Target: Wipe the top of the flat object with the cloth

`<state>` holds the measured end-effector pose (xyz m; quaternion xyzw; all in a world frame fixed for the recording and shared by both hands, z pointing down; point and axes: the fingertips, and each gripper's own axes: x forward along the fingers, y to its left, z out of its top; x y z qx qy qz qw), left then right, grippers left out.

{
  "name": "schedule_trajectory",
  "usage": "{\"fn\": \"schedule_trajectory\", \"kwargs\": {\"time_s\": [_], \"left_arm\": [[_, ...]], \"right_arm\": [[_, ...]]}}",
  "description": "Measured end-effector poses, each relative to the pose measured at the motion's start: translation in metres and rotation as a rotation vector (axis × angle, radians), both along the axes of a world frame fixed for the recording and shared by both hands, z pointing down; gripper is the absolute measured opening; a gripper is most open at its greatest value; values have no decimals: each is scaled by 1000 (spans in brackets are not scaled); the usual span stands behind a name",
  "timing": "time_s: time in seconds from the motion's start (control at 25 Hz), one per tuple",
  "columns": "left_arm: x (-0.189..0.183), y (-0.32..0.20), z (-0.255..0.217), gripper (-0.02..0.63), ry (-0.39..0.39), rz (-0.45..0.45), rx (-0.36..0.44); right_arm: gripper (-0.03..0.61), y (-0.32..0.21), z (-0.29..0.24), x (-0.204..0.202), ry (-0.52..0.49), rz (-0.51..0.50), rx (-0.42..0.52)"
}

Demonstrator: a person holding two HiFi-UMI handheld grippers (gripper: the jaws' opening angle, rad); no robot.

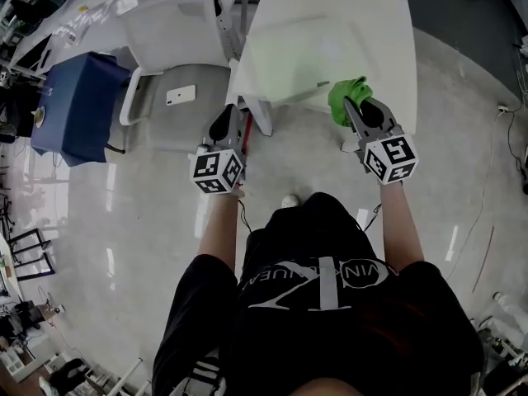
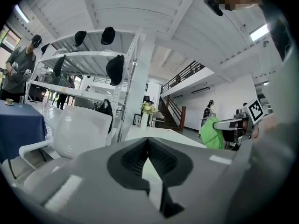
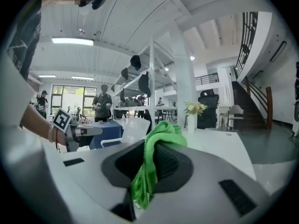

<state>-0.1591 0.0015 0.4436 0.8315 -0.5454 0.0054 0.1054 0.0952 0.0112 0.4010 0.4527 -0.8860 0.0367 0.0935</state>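
— Jaws, head view?
— Left gripper (image 1: 224, 126) clenched, short of white table (image 1: 396, 48). Right gripper (image 1: 353, 110) grasping green cloth (image 1: 346, 96) at the near edge, beside pale flat object (image 1: 289, 60).
— Left gripper view?
— Pads meet, nothing between. Flower vase (image 2: 148, 110) shows, unseen from above.
— Right gripper view?
— Cloth drapes down between the pads.

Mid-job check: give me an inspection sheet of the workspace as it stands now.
Surface: white table, a pale greenish flat panel lying on it.
Job's things: green cloth, bunched, at the table's near edge.
Clutter: phone on white chair seat.
Grippers: right gripper shut on the cloth; left gripper shut, empty.
Cables: floor cable at right.
Surroundings: blue-draped table, rack hung with caps, people standing beyond.
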Motion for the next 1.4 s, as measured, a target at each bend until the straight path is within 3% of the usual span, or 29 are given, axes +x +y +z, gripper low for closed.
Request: {"fn": "schedule_trajectory", "kwargs": {"time_s": [0.2,0.44,0.6,1.08,1.12,1.24,1.4], "left_arm": [[16,-28,16,12,-12,35,-28],[11,-64,9,12,-34,16,-28],[6,-99,4,12,-13,-22,-27],[27,-146,32,17,30,-3,-98],[29,-147,35,23,37,0,-105],[35,-152,49,124,64,18,-142],[41,-155,63,143,106,59,-206]], "right_arm": [[54,-40,1,-3,-5,-18,2],[54,-84,-1,-13,-1,-78,4],[54,-119,-8,-26,0,-129,16],[54,-179,1,-52,9,-259,-12],[54,-182,3,-56,11,-274,-15],[54,-191,6,-75,12,-319,-20],[54,-197,-1,-108,-31,-376,-31]]}}
